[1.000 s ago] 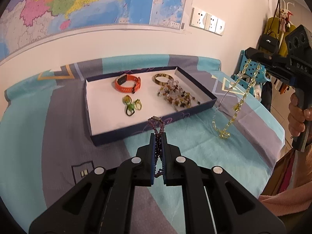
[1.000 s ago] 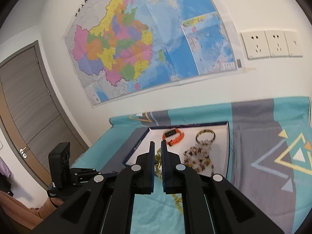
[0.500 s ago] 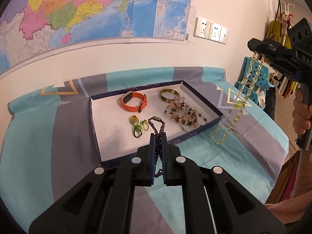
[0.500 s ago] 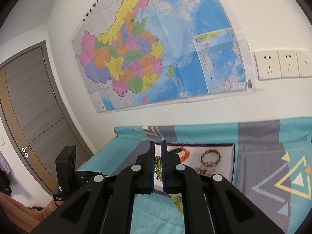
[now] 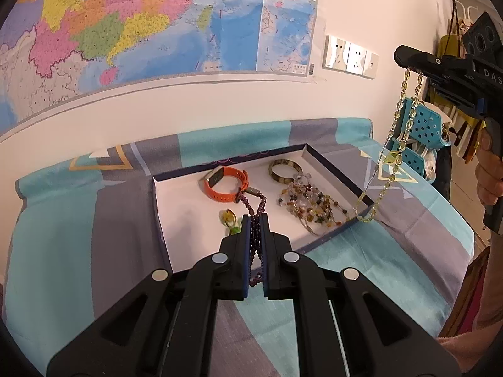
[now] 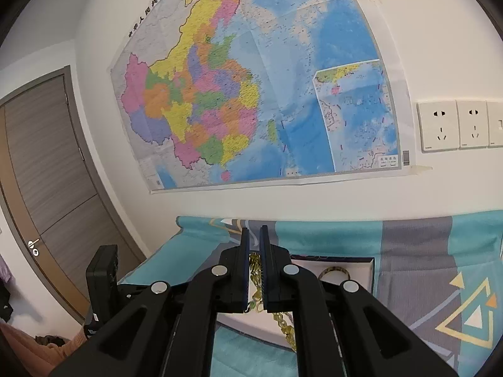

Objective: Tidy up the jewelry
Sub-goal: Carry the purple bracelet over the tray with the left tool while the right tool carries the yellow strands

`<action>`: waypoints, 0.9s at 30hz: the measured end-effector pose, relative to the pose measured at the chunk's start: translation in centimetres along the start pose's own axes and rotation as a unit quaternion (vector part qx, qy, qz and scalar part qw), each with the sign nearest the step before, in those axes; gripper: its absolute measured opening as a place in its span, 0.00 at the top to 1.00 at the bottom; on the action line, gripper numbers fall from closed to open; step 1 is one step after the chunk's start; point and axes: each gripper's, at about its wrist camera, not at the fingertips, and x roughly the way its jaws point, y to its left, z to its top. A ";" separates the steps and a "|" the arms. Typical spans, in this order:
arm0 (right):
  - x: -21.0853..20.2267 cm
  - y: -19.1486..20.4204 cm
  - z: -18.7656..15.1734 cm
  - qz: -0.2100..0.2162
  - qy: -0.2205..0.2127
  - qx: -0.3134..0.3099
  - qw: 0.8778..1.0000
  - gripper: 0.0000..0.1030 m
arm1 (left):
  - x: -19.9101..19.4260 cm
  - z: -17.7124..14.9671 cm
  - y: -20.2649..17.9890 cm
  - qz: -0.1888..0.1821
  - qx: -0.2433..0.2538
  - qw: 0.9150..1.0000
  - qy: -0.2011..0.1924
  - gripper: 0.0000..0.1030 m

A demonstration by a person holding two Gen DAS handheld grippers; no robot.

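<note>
My left gripper [image 5: 255,220] is shut on a purple bead necklace [image 5: 251,199], held above the near part of the shallow navy box [image 5: 327,165] with a white floor. Inside the box lie an orange watch band [image 5: 224,185], a brown bangle [image 5: 284,171], a mixed bead necklace [image 5: 309,202] and small green pieces [image 5: 231,218]. My right gripper [image 5: 400,58] at the upper right is shut on a yellow-green chain necklace [image 5: 399,119], which hangs down to the box's right corner. In the right wrist view the right gripper [image 6: 254,232] pinches the chain [image 6: 256,278] between its pads.
The box sits on a teal and grey patterned cloth [image 5: 78,220] over a table against a wall with a map [image 6: 251,88] and sockets [image 6: 456,125]. A blue perforated chair [image 5: 422,125] and hanging bags stand at the right. A brown door [image 6: 37,188] is left.
Both grippers have risen. The purple necklace now hangs over the box floor instead of its near wall. The yellow chain has lifted off the cloth and swung toward the box's right corner.
</note>
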 end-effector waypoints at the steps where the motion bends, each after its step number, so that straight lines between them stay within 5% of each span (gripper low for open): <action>1: 0.2 -0.1 0.1 0.000 0.001 0.001 1.000 0.96 | 0.1 0.2 0.2 0.001 -0.001 1.000 0.000 0.94; 27: 4.5 -2.2 0.7 0.001 0.027 0.020 0.999 0.96 | 3.3 1.2 1.8 0.010 -0.010 1.000 0.022 0.94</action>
